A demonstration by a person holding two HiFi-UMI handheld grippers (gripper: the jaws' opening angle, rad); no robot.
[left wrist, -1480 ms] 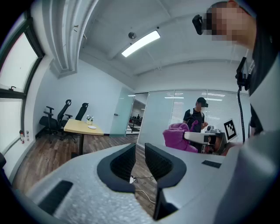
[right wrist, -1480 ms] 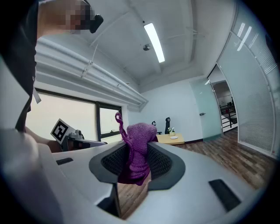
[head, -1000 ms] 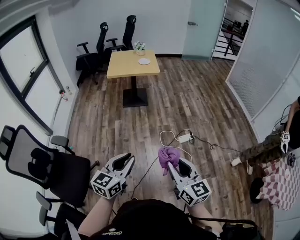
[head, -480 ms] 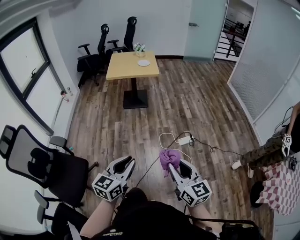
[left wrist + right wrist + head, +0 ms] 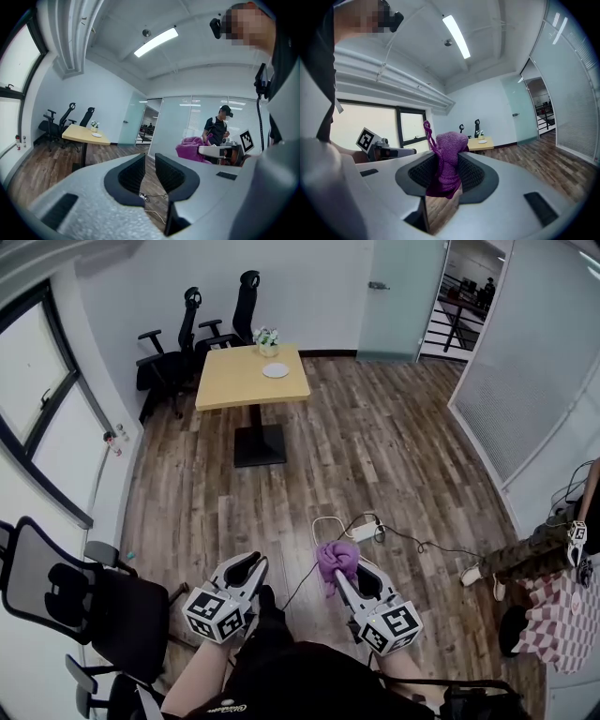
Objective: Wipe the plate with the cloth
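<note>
A white plate [image 5: 276, 370] lies on the far yellow table [image 5: 242, 388], well away across the wooden floor; it also shows small as the plate [image 5: 483, 141] and the plate [image 5: 97, 135]. My right gripper [image 5: 342, 568] is shut on a bunched purple cloth [image 5: 336, 556] that sticks up between its pads; in its own view the right gripper [image 5: 447, 161] points the cloth [image 5: 449, 145] toward the table. My left gripper [image 5: 246, 563] is level beside it. In its own view the left gripper [image 5: 150, 161] has its jaws almost together, holding nothing.
A small flower pot [image 5: 268, 341] stands on the table behind the plate. Black office chairs [image 5: 183, 329] stand beyond the table, and another chair [image 5: 56, 582] is at my left. A cable and power strip [image 5: 366, 529] lie on the floor ahead. A person's leg [image 5: 520, 545] shows at the right.
The head view has shifted: the table and plate drifted left and the floor cable came nearer. Both grippers keep the same pose, the cloth still held in the right one.
</note>
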